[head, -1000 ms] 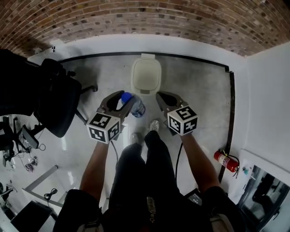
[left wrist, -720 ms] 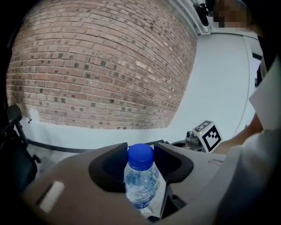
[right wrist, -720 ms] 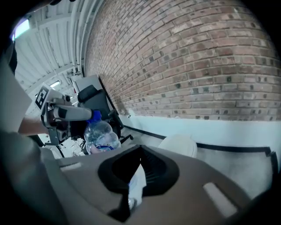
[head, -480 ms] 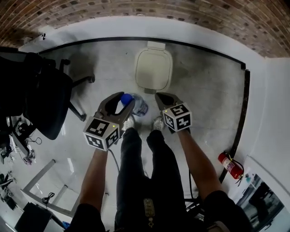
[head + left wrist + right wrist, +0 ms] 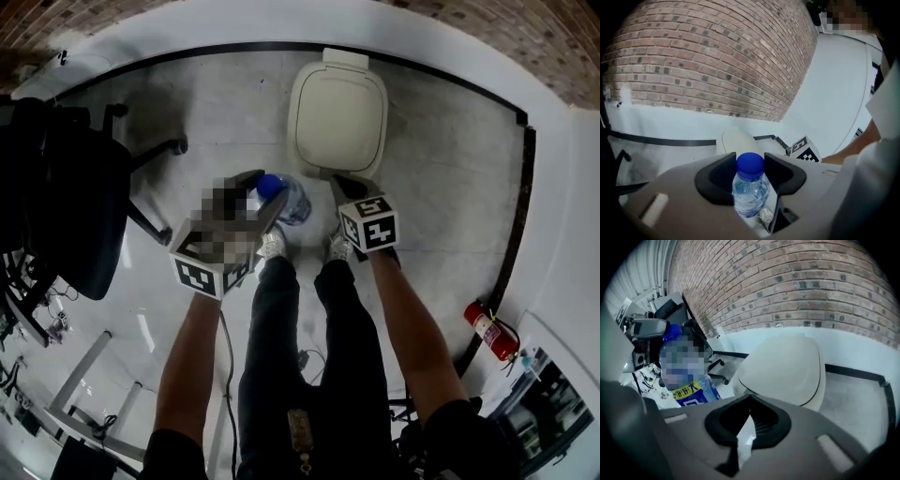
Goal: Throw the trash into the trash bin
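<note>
A cream trash bin point(image 5: 337, 117) with its lid down stands on the floor by the white wall, also seen as the bin point(image 5: 785, 369). My left gripper point(image 5: 265, 190) is shut on a clear plastic bottle point(image 5: 292, 202) with a blue cap, just left of the bin's near edge. In the left gripper view the bottle point(image 5: 750, 190) stands upright between the jaws of the left gripper point(image 5: 750, 164). My right gripper point(image 5: 342, 187) hangs over the bin's near rim. Its jaws meet at the tips in the right gripper view point(image 5: 750, 401), with only a pale sliver between them.
A black office chair point(image 5: 66, 206) stands at the left. A red fire extinguisher point(image 5: 489, 330) sits by the right wall. The person's legs and shoes point(image 5: 272, 246) are right behind the grippers. A brick wall point(image 5: 717, 61) rises above the white base.
Both grippers have sunk toward the floor and come closer to the bin, which now looks larger. The bottle stays held in the left gripper.
</note>
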{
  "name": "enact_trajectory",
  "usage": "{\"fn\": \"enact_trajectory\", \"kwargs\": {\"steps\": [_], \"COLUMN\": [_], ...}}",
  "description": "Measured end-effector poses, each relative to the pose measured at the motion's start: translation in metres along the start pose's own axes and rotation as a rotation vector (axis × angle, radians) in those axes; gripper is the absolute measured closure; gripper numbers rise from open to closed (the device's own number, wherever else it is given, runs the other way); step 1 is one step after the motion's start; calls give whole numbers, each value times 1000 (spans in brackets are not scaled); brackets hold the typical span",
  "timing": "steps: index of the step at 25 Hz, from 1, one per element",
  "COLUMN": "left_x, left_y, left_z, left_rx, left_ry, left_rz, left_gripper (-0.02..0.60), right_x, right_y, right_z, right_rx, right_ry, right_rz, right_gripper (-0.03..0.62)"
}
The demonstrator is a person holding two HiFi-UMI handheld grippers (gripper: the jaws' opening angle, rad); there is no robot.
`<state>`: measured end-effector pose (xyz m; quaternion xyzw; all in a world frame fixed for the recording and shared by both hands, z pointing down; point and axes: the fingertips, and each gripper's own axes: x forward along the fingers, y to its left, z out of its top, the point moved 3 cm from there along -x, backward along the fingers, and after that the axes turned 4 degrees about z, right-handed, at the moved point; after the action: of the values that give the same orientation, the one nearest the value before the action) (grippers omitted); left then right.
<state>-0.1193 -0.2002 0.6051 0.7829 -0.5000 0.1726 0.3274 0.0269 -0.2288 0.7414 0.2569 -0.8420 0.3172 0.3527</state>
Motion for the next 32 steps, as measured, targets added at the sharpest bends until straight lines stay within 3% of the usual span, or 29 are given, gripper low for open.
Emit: {"fn": "enact_trajectory", "kwargs": {"steps": [7,12,17,26,32], "left_x": [1,-10,-24,-26,28], "left_y": [15,22,20,1,-8], "left_z": [-10,1,38,128,133], "left_rx": [-24,-38,-16,20,46], "left_ry": [21,4,-49,-206,-194], "left_rz": [3,17,26,30,64], "left_gripper": [388,388,388,388,388], "right_x": [11,14,3,-40,-64], "right_y": [-5,-3,-8,-7,-19], "right_z": [-11,-11,-5,28,54], "right_rx": [-4,-18,41,35,33], "right_ry": [64,84,37,-5,-64], "right_rz": [-39,-21,-18,-6,12], "right_gripper": [591,591,591,591,591]}}
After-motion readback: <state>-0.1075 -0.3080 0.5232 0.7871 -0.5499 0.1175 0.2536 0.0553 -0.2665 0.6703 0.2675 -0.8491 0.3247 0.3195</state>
